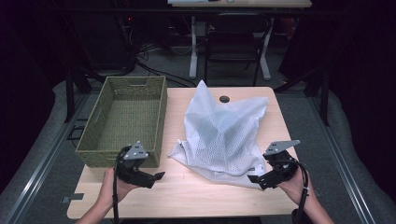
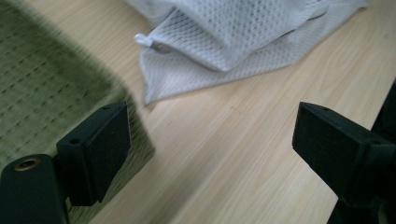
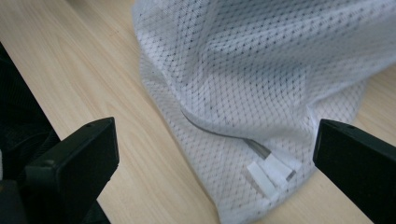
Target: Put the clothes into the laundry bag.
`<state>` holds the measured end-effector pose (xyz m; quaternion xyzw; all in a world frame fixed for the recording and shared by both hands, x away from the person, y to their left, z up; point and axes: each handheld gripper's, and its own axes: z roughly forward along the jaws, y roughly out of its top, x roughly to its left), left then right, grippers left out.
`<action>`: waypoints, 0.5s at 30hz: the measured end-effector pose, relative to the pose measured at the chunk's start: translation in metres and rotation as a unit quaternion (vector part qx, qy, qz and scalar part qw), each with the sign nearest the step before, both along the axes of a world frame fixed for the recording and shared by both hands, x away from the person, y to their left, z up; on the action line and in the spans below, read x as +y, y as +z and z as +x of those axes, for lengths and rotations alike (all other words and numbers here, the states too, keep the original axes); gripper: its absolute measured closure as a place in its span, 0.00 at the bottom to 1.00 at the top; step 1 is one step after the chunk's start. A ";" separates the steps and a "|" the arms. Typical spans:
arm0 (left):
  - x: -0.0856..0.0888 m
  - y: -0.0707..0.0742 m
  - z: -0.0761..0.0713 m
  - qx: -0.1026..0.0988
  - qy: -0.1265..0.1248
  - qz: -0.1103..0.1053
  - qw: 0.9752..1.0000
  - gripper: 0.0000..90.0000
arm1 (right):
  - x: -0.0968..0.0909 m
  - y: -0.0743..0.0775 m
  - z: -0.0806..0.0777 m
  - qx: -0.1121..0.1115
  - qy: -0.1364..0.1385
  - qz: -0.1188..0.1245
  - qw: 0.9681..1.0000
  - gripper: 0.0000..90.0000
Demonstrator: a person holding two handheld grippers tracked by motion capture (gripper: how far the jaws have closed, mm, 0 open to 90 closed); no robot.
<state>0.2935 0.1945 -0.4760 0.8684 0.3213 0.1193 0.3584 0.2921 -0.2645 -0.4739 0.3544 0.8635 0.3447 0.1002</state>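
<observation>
Between the left gripper (image 2: pixel 210 144) jaws there's only bare table (image 2: pixel 224 154); jaws spread wide, nothing gripped; same on the right gripper (image 3: pixel 215 154), jaws wide apart, released, with the mesh bag (image 3: pixel 261 84) lying past the tips, not pinched; in the right gripper view the bag's near corner with its white zipper tab (image 3: pixel 271 172) sits in line with the gap and just ahead of the pads, so that corner is the obvious grab point; in the left gripper view the opposite corner with its small white tab (image 2: pixel 145 41) is further ahead and a bit left of the gap, clear wood in between; from the high view the bag (image 1: pixel 224 130) is heaped mid-table, peak pointing toward the far edge, lower hem running roughly left-to-right between the two grippers (image 1: pixel 140 170) (image 1: pixel 273 175); right gripper is just beside the hem's right end, left gripper sits near the hem's left end but apart from it, close to the front corner of the green woven basket (image 1: pixel 126 116); basket is empty and left of the bag, nearly touching it; my read: right hand is nearer for a regrasp, and the bag would have to travel leftward to reach the basket; left hand would need to reach forward and inward to its corner first.
</observation>
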 end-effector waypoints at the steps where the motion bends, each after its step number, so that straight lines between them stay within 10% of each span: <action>1: 0.006 -0.001 -0.002 0.003 0.007 -0.002 1.000 0.13 | -0.004 -0.001 -0.003 0.002 -0.007 0.004 1.000 0.00; 12: 0.060 -0.022 -0.024 0.026 0.094 -0.017 0.995 0.11 | -0.030 -0.025 -0.027 0.036 -0.043 0.000 0.998 0.00; 15: 0.066 -0.029 -0.027 0.037 0.105 -0.019 0.994 0.10 | -0.033 -0.023 -0.032 0.016 -0.048 -0.006 0.999 0.00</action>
